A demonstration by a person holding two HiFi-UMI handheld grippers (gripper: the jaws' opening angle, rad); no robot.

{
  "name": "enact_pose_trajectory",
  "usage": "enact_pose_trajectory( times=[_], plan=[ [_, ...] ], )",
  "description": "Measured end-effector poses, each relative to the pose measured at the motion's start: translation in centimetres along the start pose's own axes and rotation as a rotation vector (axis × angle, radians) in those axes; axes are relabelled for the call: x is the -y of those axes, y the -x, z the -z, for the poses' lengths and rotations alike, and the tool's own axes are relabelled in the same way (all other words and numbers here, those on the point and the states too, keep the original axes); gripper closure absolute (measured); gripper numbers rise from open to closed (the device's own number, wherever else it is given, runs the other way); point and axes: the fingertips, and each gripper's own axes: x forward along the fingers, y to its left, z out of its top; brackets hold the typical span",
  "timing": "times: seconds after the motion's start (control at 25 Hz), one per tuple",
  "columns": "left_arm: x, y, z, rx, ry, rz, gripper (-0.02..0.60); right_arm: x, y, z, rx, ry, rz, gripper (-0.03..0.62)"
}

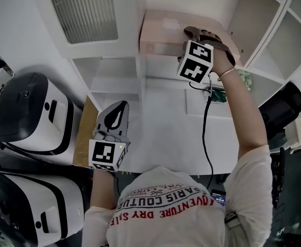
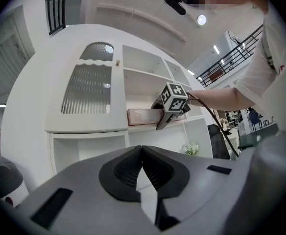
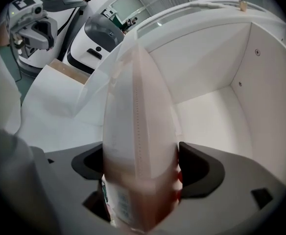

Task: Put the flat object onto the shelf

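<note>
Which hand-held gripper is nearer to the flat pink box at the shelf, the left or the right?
Right. The right hand-held gripper has the flat pink box between its jaws at the shelf; the left hand-held gripper hangs lower, far from it, jaws together.

left: two white-and-black machines (image 1: 32, 115), one above the other | cardboard sheet (image 1: 84, 133) just beside the upper one | ribbed glass door (image 1: 86, 9) top left | black cable (image 1: 207, 133) hanging | black chair (image 1: 282, 109) right | small plant (image 2: 190, 148)
</note>
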Motion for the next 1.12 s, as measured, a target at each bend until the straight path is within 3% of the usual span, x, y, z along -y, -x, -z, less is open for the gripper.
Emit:
enact_pose_trajectory(
  times=[0.32, 0.56, 0.76, 0.96, 1.04, 1.12],
  plan=[
    [-0.6, -1.3, 1.0, -0.020, 0.010, -0.018, 0.568, 0.1, -1.4, -0.2, 0.035, -0.077, -0.131, 0.117],
    [-0.5, -1.8, 1.3, -0.021, 0.013, -0.009, 0.568, 0.0, -1.4, -0.5, 0.030, -0.068, -0.117, 0.109],
    [-0.6, -1.7, 1.2, -0.010, 0.018, -0.008, 0.568, 0.2, -0.8, -0.8, 0.032, -0.018, -0.044, 0.111],
    [0.0, -1.3, 1.1, -0.004, 0.029, 0.015, 0.568, 0.4, 2.6, -2.1, 0.120, -0.093, -0.022, 0.120],
    [0.6, -1.0, 1.0, -0.005, 0.031, 0.028, 0.568, 0.5, 4.2, -2.1, 0.135, -0.107, 0.010, 0.168],
    [1.4, -0.7, 0.8, -0.005, 0.030, 0.047, 0.568, 1.0, 5.5, -1.9, 0.145, -0.130, 0.088, 0.401]
  ],
)
